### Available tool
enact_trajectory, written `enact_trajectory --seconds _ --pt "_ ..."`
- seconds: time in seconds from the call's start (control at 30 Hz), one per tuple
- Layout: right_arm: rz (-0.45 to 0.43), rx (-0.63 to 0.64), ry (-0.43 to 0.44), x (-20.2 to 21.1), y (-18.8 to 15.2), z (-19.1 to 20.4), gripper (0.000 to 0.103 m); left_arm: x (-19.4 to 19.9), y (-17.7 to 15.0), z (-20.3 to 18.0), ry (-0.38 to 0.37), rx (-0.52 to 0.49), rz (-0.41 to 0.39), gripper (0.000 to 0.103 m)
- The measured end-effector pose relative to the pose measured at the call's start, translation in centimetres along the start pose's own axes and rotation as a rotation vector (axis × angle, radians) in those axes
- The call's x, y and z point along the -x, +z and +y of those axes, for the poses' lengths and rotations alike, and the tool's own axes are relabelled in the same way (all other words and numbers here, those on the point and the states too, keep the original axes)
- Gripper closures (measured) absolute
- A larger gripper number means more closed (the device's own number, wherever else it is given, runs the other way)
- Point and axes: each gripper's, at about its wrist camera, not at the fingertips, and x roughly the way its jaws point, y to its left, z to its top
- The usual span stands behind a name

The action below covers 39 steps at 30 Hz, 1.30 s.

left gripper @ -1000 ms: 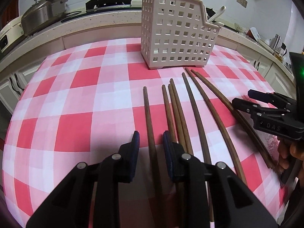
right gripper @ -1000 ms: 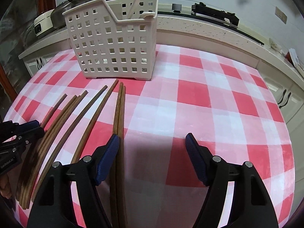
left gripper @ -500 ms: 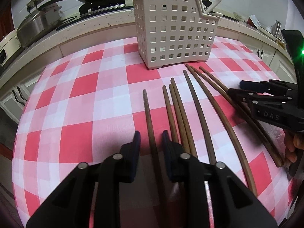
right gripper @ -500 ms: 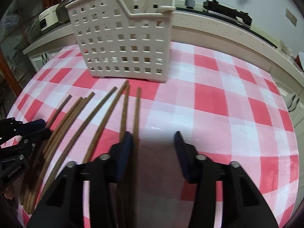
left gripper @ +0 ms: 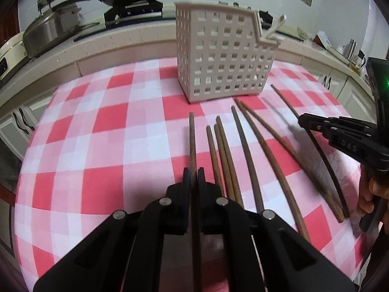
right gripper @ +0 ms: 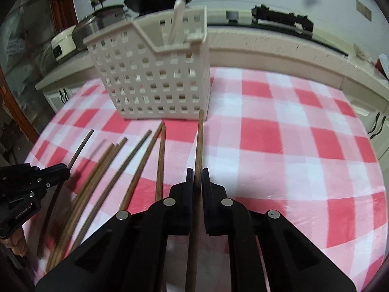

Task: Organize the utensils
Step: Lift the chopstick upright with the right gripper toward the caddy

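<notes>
changed since a second ago: both sets of jaws have just been closing, and each pair is now pinched on one chopstick. The right-hand stick has been pulled out of the row, its far tip swung over toward the caddy's corner.

left gripper (left gripper: 193,178): jaws pressed onto the leftmost chopstick (left gripper: 192,143), which is gripped partway along and runs straight ahead between them, pointing at the caddy (left gripper: 220,56).

right gripper (right gripper: 197,180): jaws clamped on the rightmost chopstick (right gripper: 199,141), tip almost touching the caddy's front wall (right gripper: 155,82).

rest of the sticks: the loose chopsticks (left gripper: 245,150) are fanned on the checked cloth of the bench (left gripper: 102,126) between the two grippers.

caddy: upright at the far side of the cloth, a white spoon (right gripper: 176,22) already parked in its lower section.

doing it well, imo: each stick should be lifted clear first so neighbours aren't dragged, then tipped upright above the rim and dropped in tip first. The grip is thin, so twisting can be expected.

pose: both grippers are angled down at the bench, side by side; fingers of the hand (left gripper: 372,194) holding the right one are seen.
</notes>
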Motion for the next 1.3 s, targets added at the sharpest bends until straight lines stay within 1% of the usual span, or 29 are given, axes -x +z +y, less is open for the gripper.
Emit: enact_trajectory --seconds 0.33,0.57,0.8,1.03,1.2,1.3 --pt "-0.123 -0.008 0.008 7.0 1.0 -0.3 0.094 5.1 1.1 0.0 0.005 0.011 -0.118 0.097" --pt "-0.193 -0.020 0.001 11.5 0.9 -0.5 0.094 8.9 1.6 -0.3 0.006 0.003 -0.192 0.097" --pt "-0.225 -0.027 -0.002 14.0 -0.1 -0.7 0.094 12.1 1.3 -0.7 0.005 -0.002 -0.248 0.097" --pt "-0.250 -0.036 0.003 15.7 -0.6 -0.7 0.094 13.8 1.3 -0.9 -0.014 0.001 -0.275 0.097" --pt "-0.271 -0.049 -0.001 16.6 0.3 -1.2 0.094 15.0 2.8 -1.1 -0.025 -0.012 -0.305 0.097" --pt "-0.289 -0.044 0.000 17.1 1.7 -1.2 0.094 15.9 4.4 -1.1 -0.037 -0.021 -0.329 0.097"
